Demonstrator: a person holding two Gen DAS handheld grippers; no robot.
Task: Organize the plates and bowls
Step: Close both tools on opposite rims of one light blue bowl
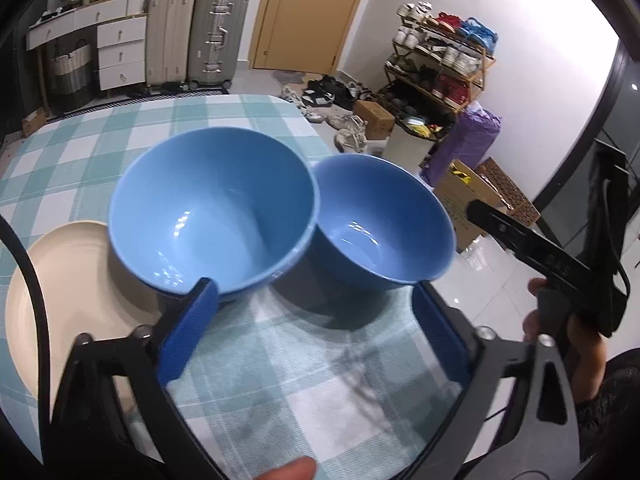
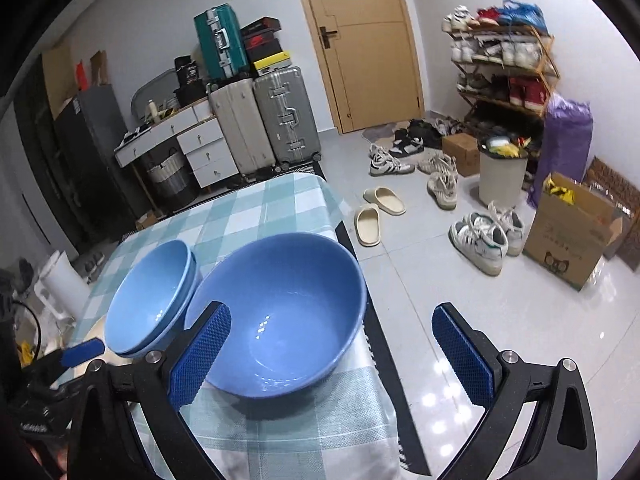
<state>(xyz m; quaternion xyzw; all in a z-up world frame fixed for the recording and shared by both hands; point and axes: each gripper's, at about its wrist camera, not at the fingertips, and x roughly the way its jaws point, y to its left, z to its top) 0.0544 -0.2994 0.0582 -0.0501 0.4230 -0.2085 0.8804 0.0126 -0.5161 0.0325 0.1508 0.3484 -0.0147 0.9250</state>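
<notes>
Both claws gaping, empty. Left claw point(image 1: 316, 316): stacked blue bowls point(image 1: 212, 212) just ahead, rim by its left pad. Right claw point(image 2: 332, 344): single bowl point(image 2: 280, 320) just ahead, near surface point(image 2: 256, 208) edge. Glazed, stiff, slippery, breakable; pinch rim wall.

A checked tablecloth point(image 2: 256, 208), suitcases point(image 2: 280, 116) beside a wooden door point(image 2: 360, 40), a shoe rack point(image 2: 504, 68), and scattered shoes point(image 2: 440, 184).
</notes>
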